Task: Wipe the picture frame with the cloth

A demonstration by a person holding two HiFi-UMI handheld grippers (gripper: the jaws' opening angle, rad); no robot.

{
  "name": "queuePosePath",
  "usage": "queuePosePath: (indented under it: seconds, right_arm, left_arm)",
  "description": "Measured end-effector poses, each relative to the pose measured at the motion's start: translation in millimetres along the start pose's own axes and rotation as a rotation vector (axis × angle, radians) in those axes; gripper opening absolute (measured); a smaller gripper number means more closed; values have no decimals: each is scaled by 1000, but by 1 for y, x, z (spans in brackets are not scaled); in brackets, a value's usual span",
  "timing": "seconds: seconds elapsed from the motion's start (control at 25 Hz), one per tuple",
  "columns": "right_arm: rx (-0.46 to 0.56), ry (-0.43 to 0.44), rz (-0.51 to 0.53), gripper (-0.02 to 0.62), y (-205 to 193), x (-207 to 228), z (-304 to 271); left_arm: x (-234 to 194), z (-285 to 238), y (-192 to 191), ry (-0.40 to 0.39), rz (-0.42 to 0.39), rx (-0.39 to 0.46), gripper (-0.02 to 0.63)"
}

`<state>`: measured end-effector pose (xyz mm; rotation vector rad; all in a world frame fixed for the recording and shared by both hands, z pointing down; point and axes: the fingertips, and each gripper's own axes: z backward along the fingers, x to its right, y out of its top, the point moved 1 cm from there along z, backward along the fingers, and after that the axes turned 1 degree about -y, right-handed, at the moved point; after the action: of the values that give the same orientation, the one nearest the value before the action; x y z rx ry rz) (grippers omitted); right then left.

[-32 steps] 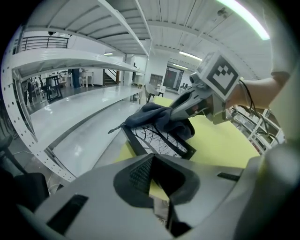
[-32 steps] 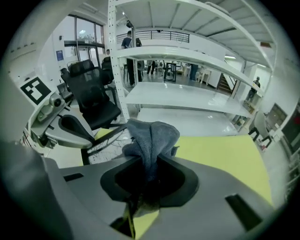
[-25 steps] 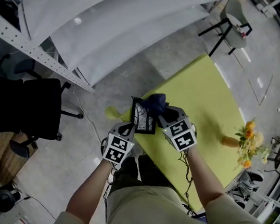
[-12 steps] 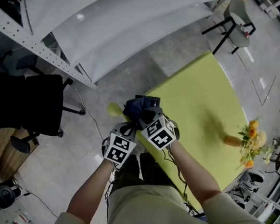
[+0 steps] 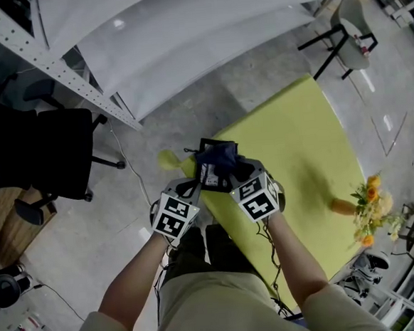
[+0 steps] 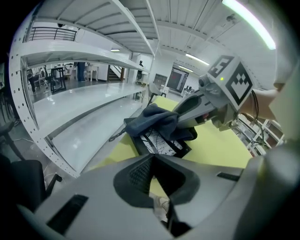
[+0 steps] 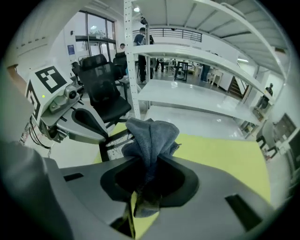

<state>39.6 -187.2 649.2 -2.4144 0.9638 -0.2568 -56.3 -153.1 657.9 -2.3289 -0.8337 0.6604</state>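
Over the near corner of the yellow table (image 5: 298, 140), the left gripper (image 6: 152, 159) is clamped on the picture frame (image 6: 159, 143). The right gripper (image 7: 145, 173) pinches the cloth (image 7: 150, 136) bunched against the frame's face. Wiping looks under way, though how much is left is unclear. The flowers (image 5: 367, 206) sit well apart, blocking nothing.

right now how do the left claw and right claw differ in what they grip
The left claw is shut on the black rectangular picture frame, while the right claw is shut on the bunched dark blue-grey cloth. In the head view the left claw is over the floor, the right claw over the yellow-green table's corner. Both are closed, and they meet at the frame, where the cloth lies on its upper part.
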Motion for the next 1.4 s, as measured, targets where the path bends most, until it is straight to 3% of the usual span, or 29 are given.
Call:
queuePosePath:
  seconds: [0.16,0.4,0.52,0.68,0.88,1.08,1.4]
  right_arm:
    - [5,-62,3,95,2,11,23]
    - [142,101,-47,94,37,-28,33]
    - [125,180,-39,95,43,-59,16]
    - [57,218,-28,95,30,-85,-10]
    - [32,198,-27,95,7,-84,-6]
    - [30,163,-100,95,-20,-62,11]
    - [91,5,-388,94,-58,-3,52]
  left_arm:
    - [-1,4,-2,3,2,-2,8]
    - [4,23,-6,-1,40,34,8]
    - [2,22,-11,4,43,23,8]
    - [1,16,-14,10,41,10,8]
    - [3,15,-16,8,28,-2,8]
    - [6,14,-22,-11,36,-32,8]
    - [11,20,-4,8,30,-5,8]
